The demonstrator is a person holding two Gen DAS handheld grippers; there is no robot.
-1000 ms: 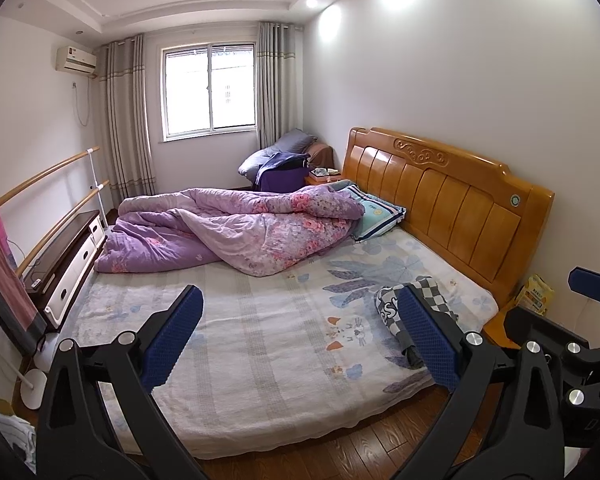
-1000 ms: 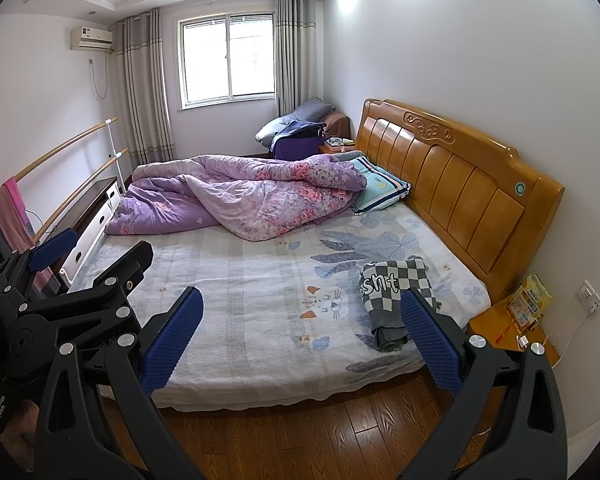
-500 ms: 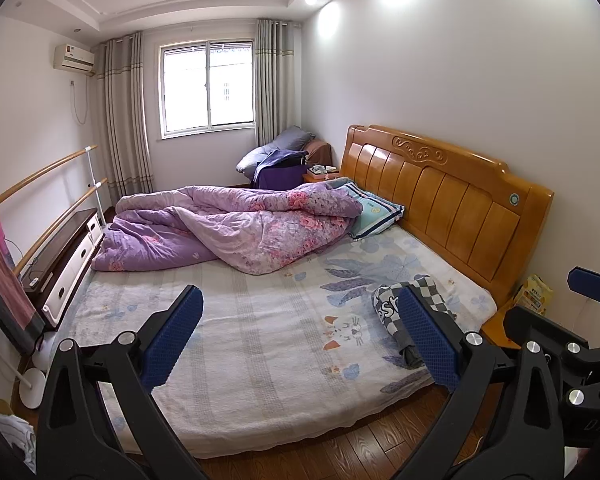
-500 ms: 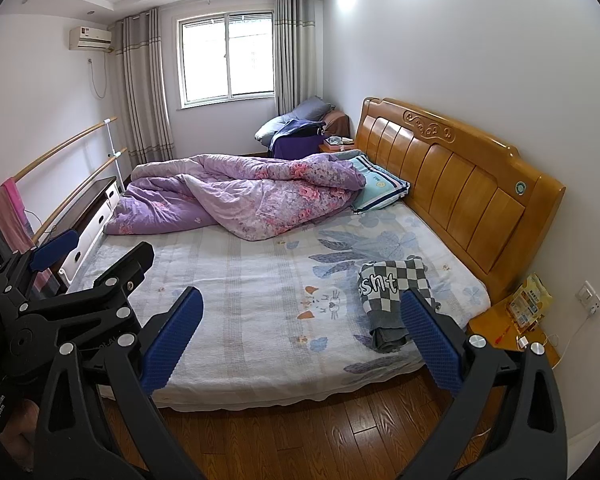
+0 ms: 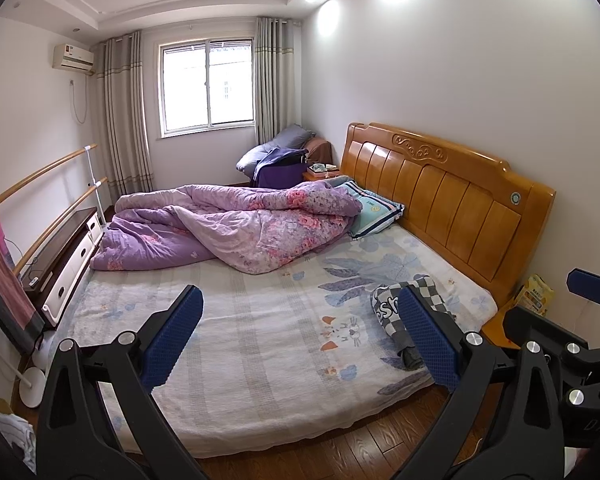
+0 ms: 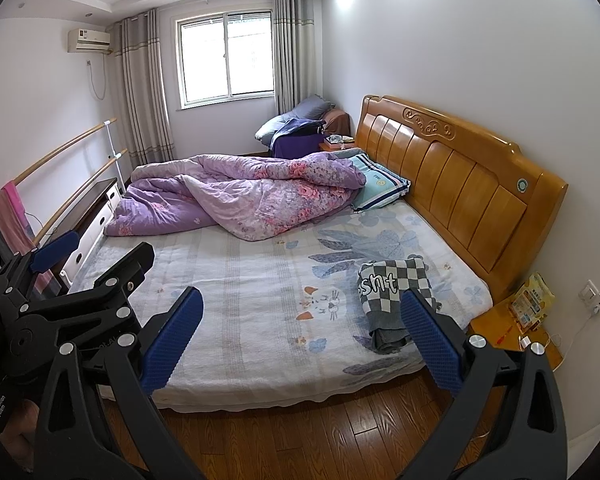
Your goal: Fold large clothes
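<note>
Right wrist view: folded checkered garment [image 6: 392,286] on bed [image 6: 240,280], near headboard [image 6: 460,172], unmoved since earlier.
Left gripper [image 5: 300,334]: fingers spread, empty.
Right gripper [image 6: 300,334]: fingers spread, empty.
Change: cameras slightly further back.

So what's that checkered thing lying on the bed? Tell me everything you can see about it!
The checkered garment is a folded piece of clothing, soft and knit-looking, with grey-and-white squares and a dark band bearing white letters. A plain grey part sticks out at its near end. It lies flat on the bed sheet, near the bed's front edge on the headboard side, well apart from the purple quilt. Only the sheet touches it; neither claw does.
</note>
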